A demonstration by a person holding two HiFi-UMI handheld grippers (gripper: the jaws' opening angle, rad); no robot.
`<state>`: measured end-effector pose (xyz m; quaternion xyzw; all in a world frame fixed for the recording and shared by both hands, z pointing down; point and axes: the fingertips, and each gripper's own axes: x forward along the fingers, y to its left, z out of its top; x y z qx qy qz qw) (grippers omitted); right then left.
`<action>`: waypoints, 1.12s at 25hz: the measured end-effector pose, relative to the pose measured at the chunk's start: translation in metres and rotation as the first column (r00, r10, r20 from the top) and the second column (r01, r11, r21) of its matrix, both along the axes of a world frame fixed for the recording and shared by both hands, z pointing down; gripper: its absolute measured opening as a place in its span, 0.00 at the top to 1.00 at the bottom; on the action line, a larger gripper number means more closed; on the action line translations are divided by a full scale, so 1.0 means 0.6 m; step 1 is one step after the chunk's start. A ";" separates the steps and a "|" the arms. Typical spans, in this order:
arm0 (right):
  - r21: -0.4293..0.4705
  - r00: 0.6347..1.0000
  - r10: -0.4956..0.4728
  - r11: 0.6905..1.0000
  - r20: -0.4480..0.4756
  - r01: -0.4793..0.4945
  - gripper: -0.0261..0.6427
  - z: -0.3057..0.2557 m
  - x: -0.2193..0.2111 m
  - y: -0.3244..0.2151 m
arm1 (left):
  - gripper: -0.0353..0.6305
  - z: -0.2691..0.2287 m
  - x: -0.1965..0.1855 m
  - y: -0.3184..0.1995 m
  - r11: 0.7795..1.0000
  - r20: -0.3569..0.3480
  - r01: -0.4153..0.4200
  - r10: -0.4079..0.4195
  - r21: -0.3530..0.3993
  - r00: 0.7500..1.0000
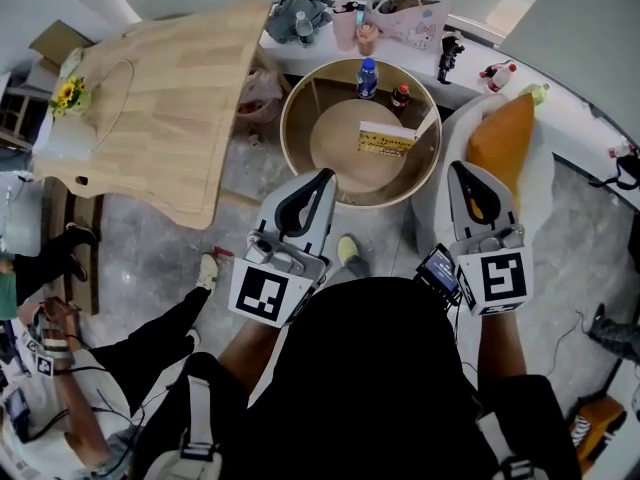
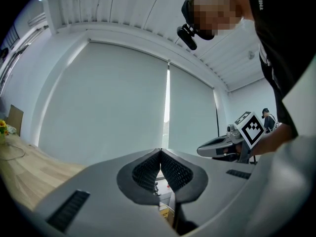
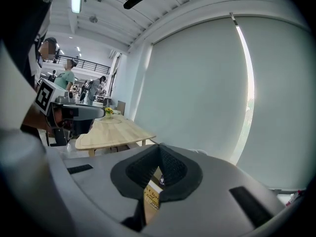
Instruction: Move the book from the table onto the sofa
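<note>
The book (image 1: 387, 140), yellow and white, lies on the round wooden table (image 1: 300, 138) ahead of me. To the right stands the white sofa (image 1: 545, 183) with an orange cushion (image 1: 503, 140) on it. My left gripper (image 1: 325, 176) is shut and empty, its tip at the table's near rim. My right gripper (image 1: 460, 168), also shut and empty, hovers beside the sofa's cushion. In the left gripper view the pads of that gripper (image 2: 160, 152) meet, with a bit of the book (image 2: 164, 212) showing below. In the right gripper view that gripper (image 3: 159, 147) is closed, with the book (image 3: 152, 197) below it.
A blue-capped bottle (image 1: 367, 76) and a small dark bottle (image 1: 400, 96) stand at the round table's far side. A large light wooden table (image 1: 160, 98) fills the left. A seated person (image 1: 60, 368) is at the lower left. A white ledge (image 1: 420, 28) with bags runs behind.
</note>
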<state>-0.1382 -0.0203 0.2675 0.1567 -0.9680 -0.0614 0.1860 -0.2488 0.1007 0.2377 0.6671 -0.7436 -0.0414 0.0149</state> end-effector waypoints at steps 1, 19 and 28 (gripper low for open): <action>0.001 1.000 0.005 1.000 0.000 -0.005 0.95 0.000 -0.005 -0.001 | 0.93 0.000 -0.005 -0.001 1.000 0.000 -0.003 0.003 0.001 1.000; -0.005 0.998 0.026 1.000 -0.063 -0.026 0.95 0.020 -0.016 -0.023 | 0.93 0.011 -0.025 -0.027 1.000 -0.016 -0.029 0.029 -0.008 0.999; -0.002 0.995 -0.016 1.000 -0.095 0.016 0.95 0.028 -0.044 -0.097 | 0.93 0.016 -0.050 -0.088 1.000 -0.016 0.003 -0.004 -0.029 1.000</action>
